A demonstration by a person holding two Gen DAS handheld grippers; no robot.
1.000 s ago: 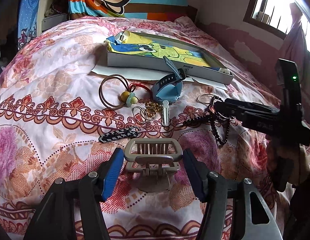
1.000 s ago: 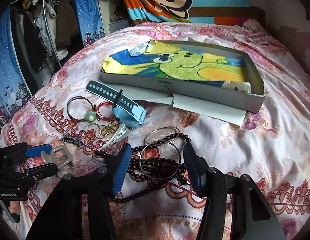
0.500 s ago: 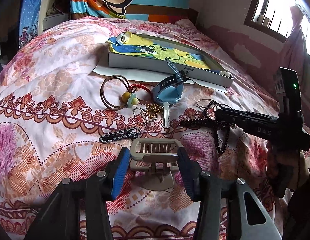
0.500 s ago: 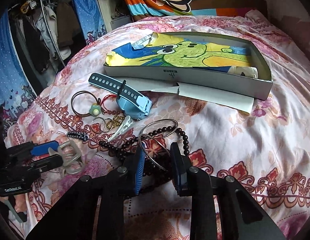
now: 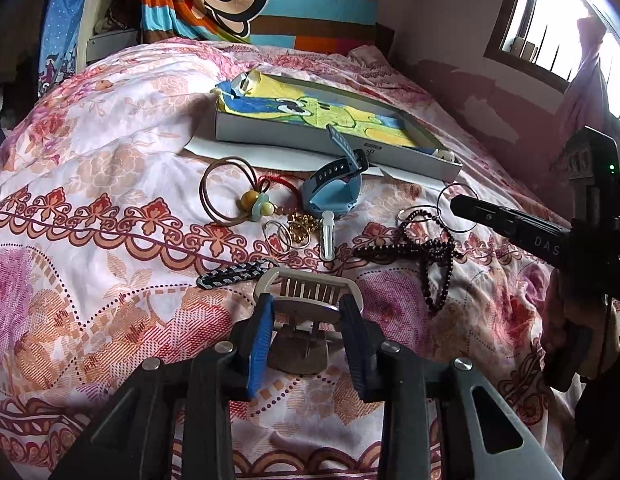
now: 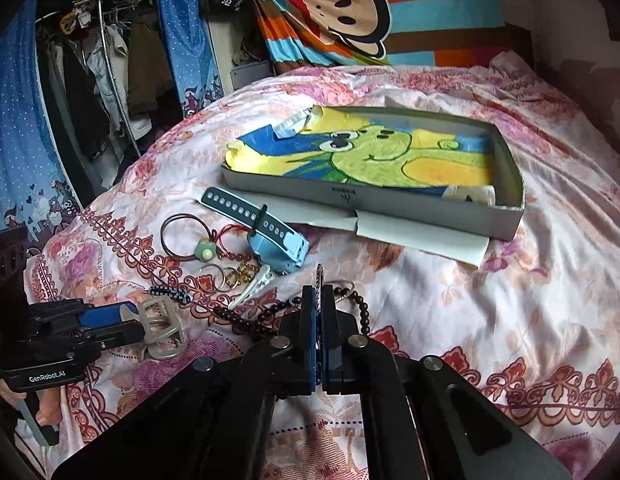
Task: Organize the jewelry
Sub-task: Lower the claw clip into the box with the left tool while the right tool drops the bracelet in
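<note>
Both grippers have just been closing. The right gripper (image 6: 319, 300), at 6 o'clock of its own view, now has its jaws pressed together on a thin wire bangle (image 5: 457, 208), whose edge stands up between the pads. In the left view that ring hangs off the gripper's tip, lifted clear of the floral bedspread (image 5: 110, 184), where half a second ago it lay flat. A dark bead strand (image 5: 430, 250) trails beneath it; whether it is caught in the pinch too I cannot tell.

The left gripper (image 5: 306, 312), a second ago spread wide, now brackets the beige hair claw (image 5: 308, 300), pads against its sides. The claw looks gripped but rests on the bed.

Judgement: two pieces secured at once; the carry to the shallow grey box (image 6: 510, 220), at 1 o'clock from the right gripper, is not yet begun. The blue watch (image 6: 280, 246), hair ties, rings and clips remain loose between grippers and box.

Writing, largest first: "GenRobot.AI" on the left gripper body; "DAS", cut off, on the right gripper body; small print on the box wall, unreadable.
</note>
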